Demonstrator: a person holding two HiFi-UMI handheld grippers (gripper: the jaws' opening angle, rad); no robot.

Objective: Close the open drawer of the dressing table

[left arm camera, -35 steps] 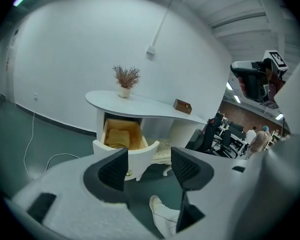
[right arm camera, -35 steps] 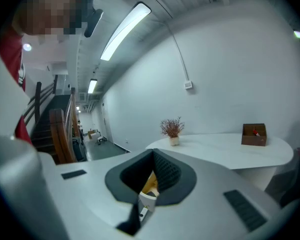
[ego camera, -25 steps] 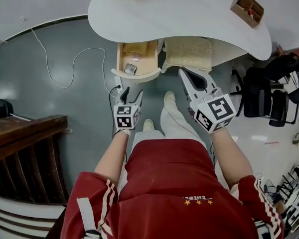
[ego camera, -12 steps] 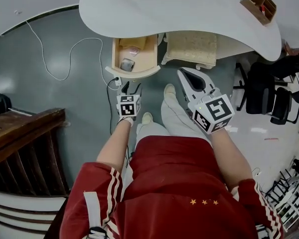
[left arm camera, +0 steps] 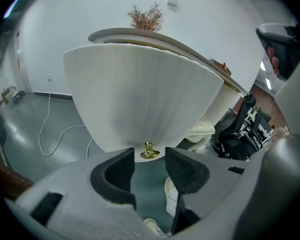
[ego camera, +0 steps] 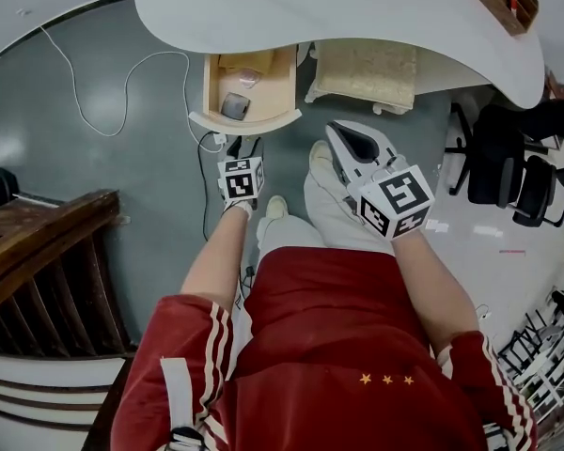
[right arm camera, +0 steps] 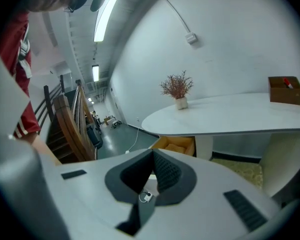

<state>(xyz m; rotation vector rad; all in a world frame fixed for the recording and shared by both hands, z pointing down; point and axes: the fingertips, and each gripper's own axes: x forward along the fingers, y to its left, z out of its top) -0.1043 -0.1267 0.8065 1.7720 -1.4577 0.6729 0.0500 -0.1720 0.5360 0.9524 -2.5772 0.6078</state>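
Observation:
The dressing table (ego camera: pixel 357 7) has a white top, and its drawer (ego camera: pixel 245 119) stands pulled out at the left, wooden inside, with a grey item in it. In the left gripper view the drawer's white fluted front (left arm camera: pixel 140 94) fills the frame, with a brass knob (left arm camera: pixel 149 152) at its lower edge. My left gripper (left arm camera: pixel 150 160) sits just short of that knob. Its jaws are closing, the knob shows in the gap beyond the tips, and the pads do not touch it. My right gripper (ego camera: pixel 343 141) hangs to the right over the person's leg, shut and empty.
A beige cushioned stool (ego camera: pixel 367 75) stands under the table to the right of the drawer. A white cable (ego camera: pixel 103 92) runs over the grey floor. A wooden stair rail (ego camera: pixel 38 252) is at the left, black chairs (ego camera: pixel 508 167) at the right, and the person's feet (ego camera: pixel 277 209) below the drawer.
Both grippers have sunk. The left one has come close to the drawer front and its jaws have narrowed. The right one stays shut.

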